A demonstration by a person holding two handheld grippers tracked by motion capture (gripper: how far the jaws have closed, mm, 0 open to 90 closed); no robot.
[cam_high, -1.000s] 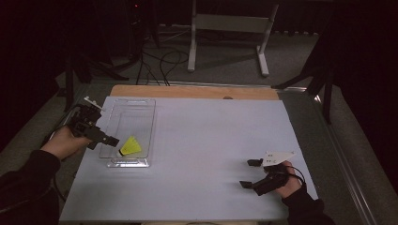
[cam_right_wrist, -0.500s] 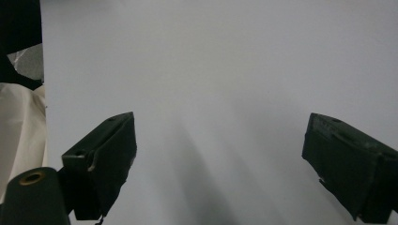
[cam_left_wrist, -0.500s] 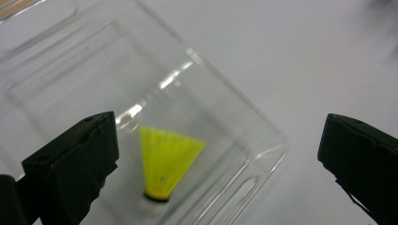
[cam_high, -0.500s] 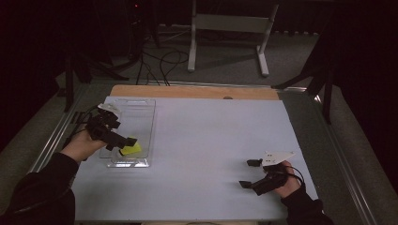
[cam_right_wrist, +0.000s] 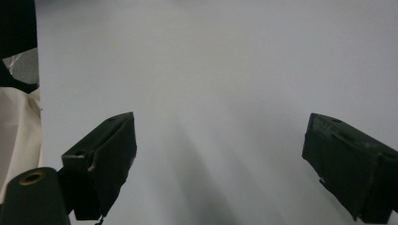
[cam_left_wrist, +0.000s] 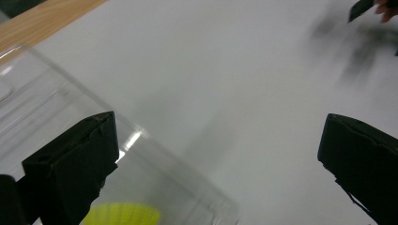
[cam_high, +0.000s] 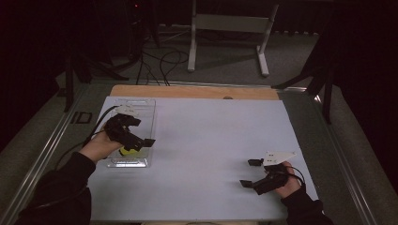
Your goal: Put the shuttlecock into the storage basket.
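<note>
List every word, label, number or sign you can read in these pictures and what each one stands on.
None can be read: no print shows on the clear tray, the yellow object inside it, the white table sheet, or either set of tongs, left and right.
</note>
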